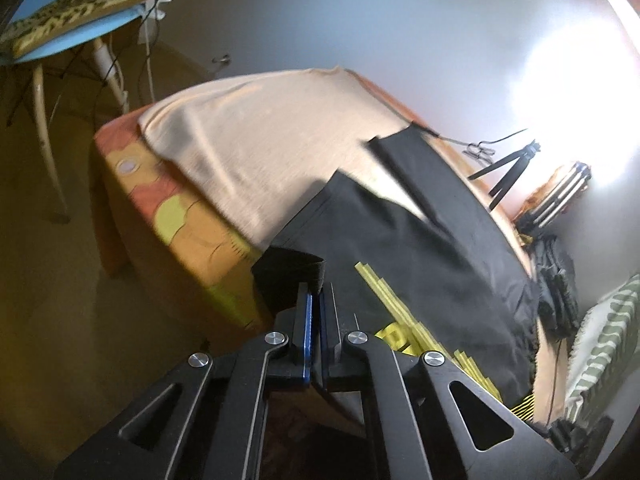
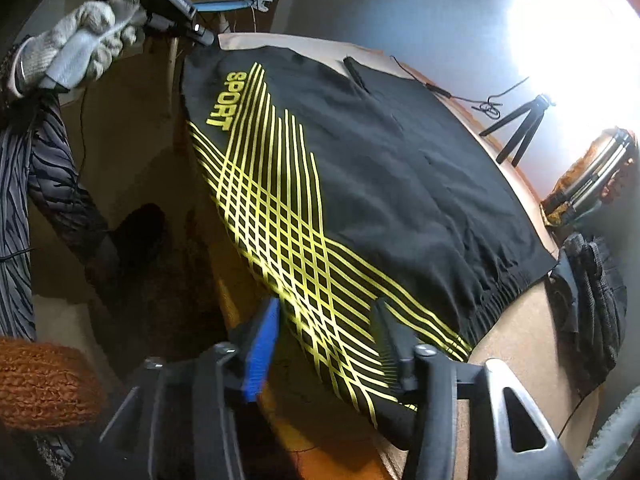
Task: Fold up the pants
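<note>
Black pants [image 2: 400, 184] with yellow stripes and the word SPORT lie spread on a table under a beige cloth [image 1: 260, 140]. They also show in the left wrist view [image 1: 420, 248]. My left gripper [image 1: 318, 300] is shut on a black cuff of the pants [image 1: 292, 272] at the table's near edge. It also shows in the right wrist view [image 2: 176, 8], held by a gloved hand at the far corner. My right gripper [image 2: 326, 320] is open, its jaws on either side of the striped edge near the waistband.
A blue chair [image 1: 60, 40] with a patterned cushion stands beyond the table. A small black tripod [image 2: 520, 128] and cables lie at the table's far side. A dark bundle [image 2: 592, 292] lies at the right end. A bright lamp glares at upper right.
</note>
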{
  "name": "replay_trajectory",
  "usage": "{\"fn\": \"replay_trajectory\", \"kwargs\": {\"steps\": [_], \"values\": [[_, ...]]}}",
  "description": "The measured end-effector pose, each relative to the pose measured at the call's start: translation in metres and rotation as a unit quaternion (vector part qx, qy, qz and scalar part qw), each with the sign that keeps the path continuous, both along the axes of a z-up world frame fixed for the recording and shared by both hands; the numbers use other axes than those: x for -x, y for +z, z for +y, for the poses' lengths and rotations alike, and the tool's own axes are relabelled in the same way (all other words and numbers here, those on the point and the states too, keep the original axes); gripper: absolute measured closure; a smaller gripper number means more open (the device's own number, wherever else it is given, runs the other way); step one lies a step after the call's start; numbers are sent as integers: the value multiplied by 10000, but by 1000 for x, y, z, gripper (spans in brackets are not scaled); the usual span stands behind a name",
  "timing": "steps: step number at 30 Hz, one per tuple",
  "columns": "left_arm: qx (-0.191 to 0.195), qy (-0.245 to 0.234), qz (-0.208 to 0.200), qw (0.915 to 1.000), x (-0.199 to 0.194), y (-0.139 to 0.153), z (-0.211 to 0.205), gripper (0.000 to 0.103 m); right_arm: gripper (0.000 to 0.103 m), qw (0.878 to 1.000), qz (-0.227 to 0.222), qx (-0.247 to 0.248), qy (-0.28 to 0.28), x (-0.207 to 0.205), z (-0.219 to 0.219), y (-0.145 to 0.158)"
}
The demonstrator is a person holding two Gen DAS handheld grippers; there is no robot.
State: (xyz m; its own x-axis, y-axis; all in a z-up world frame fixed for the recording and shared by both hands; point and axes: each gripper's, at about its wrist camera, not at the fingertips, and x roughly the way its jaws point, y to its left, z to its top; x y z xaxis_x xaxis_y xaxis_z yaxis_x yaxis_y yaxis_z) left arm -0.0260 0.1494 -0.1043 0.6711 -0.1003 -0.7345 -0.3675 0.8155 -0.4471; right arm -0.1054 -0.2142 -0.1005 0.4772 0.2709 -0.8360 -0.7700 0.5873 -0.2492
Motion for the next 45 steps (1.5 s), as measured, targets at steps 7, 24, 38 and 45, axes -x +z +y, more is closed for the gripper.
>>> {"fn": "replay_trajectory", "kwargs": {"steps": [7, 24, 38, 45], "values": [[-65, -72, -156, 9998, -10, 9, -3, 102, 68, 9995, -172, 193, 156, 9, 1, -5], [-46, -77, -544, 9985, -39, 43, -2, 102, 103, 9945, -700, -498, -593, -23, -10, 48], [-220, -181, -696, 9972, -125, 64, -17, 102, 103, 9880, -895, -595, -1108, -113, -25, 80], [-343, -138, -760, 9964, -179, 72, -20, 102, 103, 9844, -670, -721, -1460, -170, -39, 78]]}}
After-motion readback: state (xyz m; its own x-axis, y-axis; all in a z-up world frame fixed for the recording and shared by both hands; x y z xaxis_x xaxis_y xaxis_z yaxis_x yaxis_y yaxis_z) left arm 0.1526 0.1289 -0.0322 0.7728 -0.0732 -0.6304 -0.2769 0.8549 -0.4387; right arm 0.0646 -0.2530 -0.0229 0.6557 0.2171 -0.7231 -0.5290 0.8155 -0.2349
